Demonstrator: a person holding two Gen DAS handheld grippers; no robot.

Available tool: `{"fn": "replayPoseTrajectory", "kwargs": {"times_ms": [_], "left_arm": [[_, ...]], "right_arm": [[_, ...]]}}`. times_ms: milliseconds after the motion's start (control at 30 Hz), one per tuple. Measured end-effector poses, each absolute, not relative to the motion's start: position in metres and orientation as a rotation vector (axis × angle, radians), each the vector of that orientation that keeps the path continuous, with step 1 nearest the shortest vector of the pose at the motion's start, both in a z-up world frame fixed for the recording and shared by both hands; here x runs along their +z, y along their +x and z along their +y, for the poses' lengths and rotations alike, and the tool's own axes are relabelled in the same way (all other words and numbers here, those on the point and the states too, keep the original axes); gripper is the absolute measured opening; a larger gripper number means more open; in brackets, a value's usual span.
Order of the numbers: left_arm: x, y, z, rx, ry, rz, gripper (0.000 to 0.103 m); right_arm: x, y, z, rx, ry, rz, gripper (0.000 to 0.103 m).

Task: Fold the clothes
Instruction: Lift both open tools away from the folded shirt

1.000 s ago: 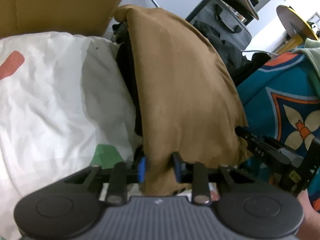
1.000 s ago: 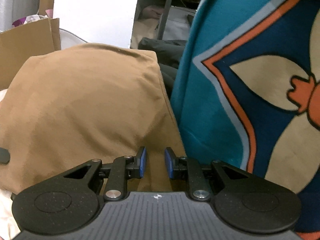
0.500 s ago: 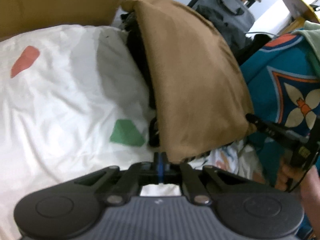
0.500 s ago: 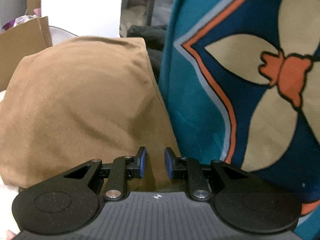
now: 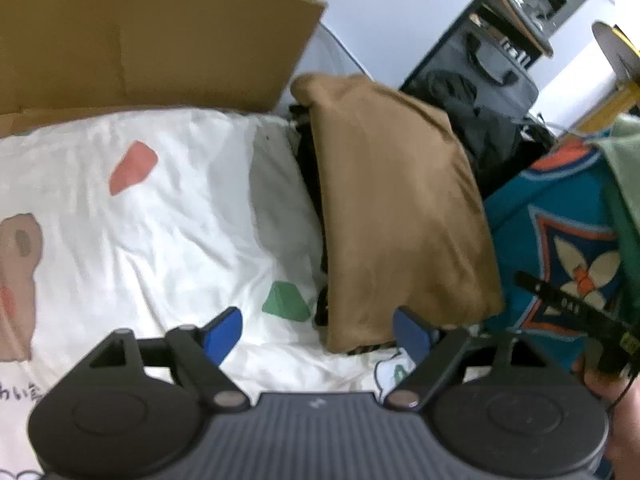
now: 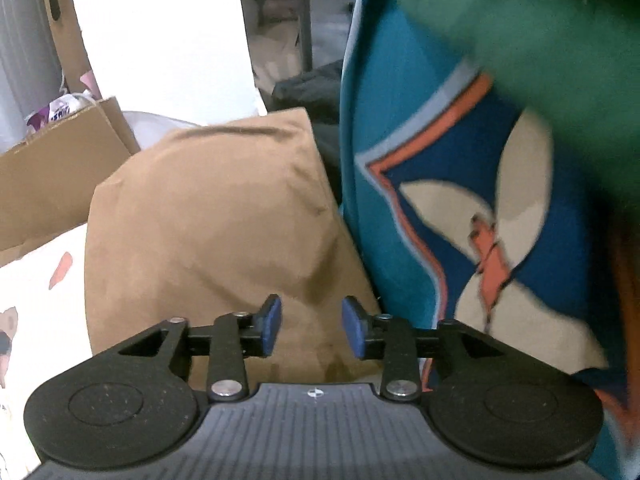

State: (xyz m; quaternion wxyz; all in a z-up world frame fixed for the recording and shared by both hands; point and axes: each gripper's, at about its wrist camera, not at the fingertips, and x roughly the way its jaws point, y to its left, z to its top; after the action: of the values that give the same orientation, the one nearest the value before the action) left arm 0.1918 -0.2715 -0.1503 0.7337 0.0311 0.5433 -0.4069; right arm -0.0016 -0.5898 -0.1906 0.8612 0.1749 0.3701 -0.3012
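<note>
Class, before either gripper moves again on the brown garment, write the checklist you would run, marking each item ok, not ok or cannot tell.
1. Left gripper open and holding nothing: ok.
2. Right gripper open and holding nothing: ok.
3. Brown garment folded and lying on the white sheet: ok.
4. Brown garment free of both grippers: ok, no pad pinches it.
5. Dark clothes under the brown garment tucked in neatly: not ok, they stick out at the left edge.
6. Fold square at the far end: cannot tell.

One folded tan cloth, one white printed bedsheet, one brown cardboard sheet, one teal patterned blanket, two black two-finger grippers.
</note>
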Motion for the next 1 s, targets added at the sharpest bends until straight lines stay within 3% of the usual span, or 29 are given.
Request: {"fn": "replayPoseTrajectory", "kwargs": {"times_ms": [33, 100, 367, 500, 1000], "left_arm": [[-0.145, 0.192, -0.270, -0.881, 0.073, 1.193, 0.090], [-0.136, 0.190, -0.266, -0.866, 0.086, 1.187, 0.091], [-0.113, 0.178, -0.263, -0.856, 0.151, 1.184, 0.098], [-0.097, 0.173, -0.257, -0.865, 0.167, 1.194, 0.098], [-0.032, 0.173, -0.240, -0.861, 0.164, 1.244, 0.102]], "right_arm": [[-0.185, -0.002, -0.590, -0.625, 0.377, 0.776, 0.056], [-0.175, -0.004, -0.587, -0.618, 0.387, 0.778, 0.077], [-0.152, -0.007, -0.581, -0.578, 0.409, 0.850, 0.096], [-0.138, -0.012, -0.575, -0.575, 0.409, 0.870, 0.102], [-0.069, 0.000, -0.555, -0.571, 0.466, 0.990, 0.102]]}}
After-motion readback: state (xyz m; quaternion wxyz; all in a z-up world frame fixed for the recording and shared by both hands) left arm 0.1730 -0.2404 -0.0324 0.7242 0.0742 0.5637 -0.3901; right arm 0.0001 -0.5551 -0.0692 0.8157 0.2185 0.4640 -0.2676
